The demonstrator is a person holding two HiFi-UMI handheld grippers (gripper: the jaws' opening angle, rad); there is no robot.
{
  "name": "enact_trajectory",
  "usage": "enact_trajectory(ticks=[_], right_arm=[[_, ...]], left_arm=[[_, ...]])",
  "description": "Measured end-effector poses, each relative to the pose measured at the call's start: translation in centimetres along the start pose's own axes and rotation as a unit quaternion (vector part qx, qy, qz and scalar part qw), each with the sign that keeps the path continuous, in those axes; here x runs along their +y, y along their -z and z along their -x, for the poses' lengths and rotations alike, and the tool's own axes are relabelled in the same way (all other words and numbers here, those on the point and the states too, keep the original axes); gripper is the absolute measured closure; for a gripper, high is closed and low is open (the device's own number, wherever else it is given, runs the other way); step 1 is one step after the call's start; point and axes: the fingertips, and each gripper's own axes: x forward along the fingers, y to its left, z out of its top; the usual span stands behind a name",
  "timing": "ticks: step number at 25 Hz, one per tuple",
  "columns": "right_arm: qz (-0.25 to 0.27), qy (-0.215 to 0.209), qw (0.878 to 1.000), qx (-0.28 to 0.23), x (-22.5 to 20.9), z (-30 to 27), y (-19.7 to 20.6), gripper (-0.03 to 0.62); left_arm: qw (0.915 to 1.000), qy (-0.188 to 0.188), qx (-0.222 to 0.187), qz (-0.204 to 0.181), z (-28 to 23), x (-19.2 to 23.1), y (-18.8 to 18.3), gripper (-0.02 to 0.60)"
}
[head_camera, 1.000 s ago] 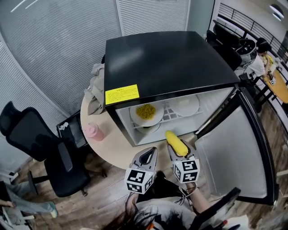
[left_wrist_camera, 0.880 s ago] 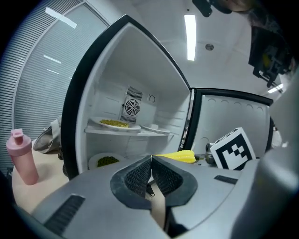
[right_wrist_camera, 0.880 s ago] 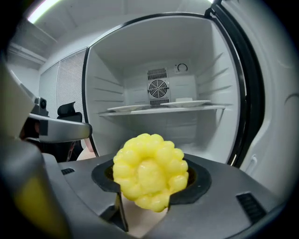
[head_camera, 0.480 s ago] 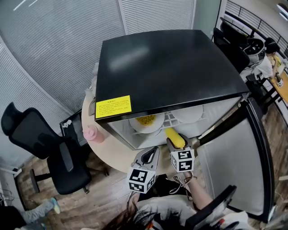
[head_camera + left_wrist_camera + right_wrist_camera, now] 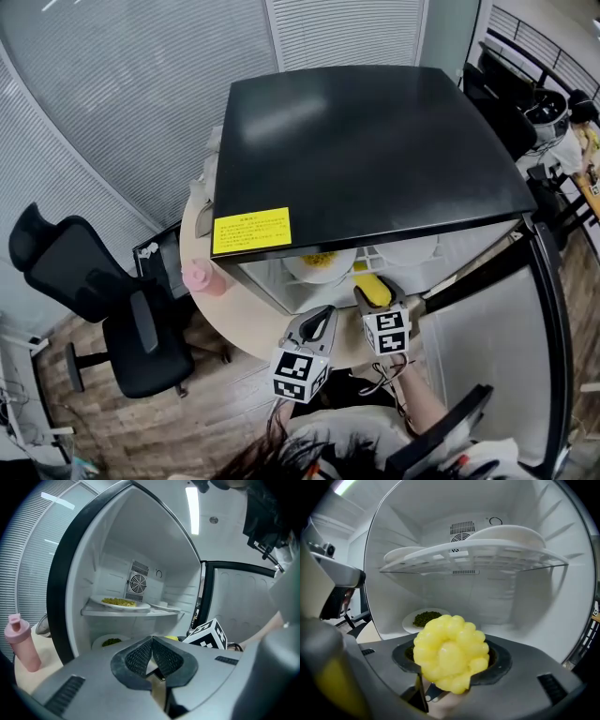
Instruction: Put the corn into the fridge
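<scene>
Between right gripper jaws: corn

Bright, even indoor light. White ceiling strip lamp glares. Glossy black fridge top carries soft reflections. Heavy fisheye bending, dark corners; near yellow corn cob slightly soft.

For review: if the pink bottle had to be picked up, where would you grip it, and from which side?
Probably the bottle is best gripped around its straight body, below the narrower cap, with the jaws level across it. It stands upright near the table edge with the fridge close on its right, so come in from the person's side, at the front.
</scene>
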Motion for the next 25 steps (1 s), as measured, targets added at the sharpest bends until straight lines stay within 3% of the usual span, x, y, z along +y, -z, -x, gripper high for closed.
enact_trajectory(ticks=[9,15,25], right_arm=[[0.089,-0.006,0.996,0.027,-1.7,-2.2,0.3,0.341],[0.078,-0.008,0.994,0.078,-2.5,-3.7,1.7,0.339],[0.058,-0.008,0.995,0.080,-2.7,-4.0,1.8,0.338]], left_arm=[[1.0000,-0.001,0.003,-0.004,-0.4,0.4,-0.1,0.571],[1.0000,0.001,0.008,-0.005,-0.7,0.4,0.1,0.571],[0.9999,0.001,0.010,-0.005,-1.1,0.5,0.2,0.571]])
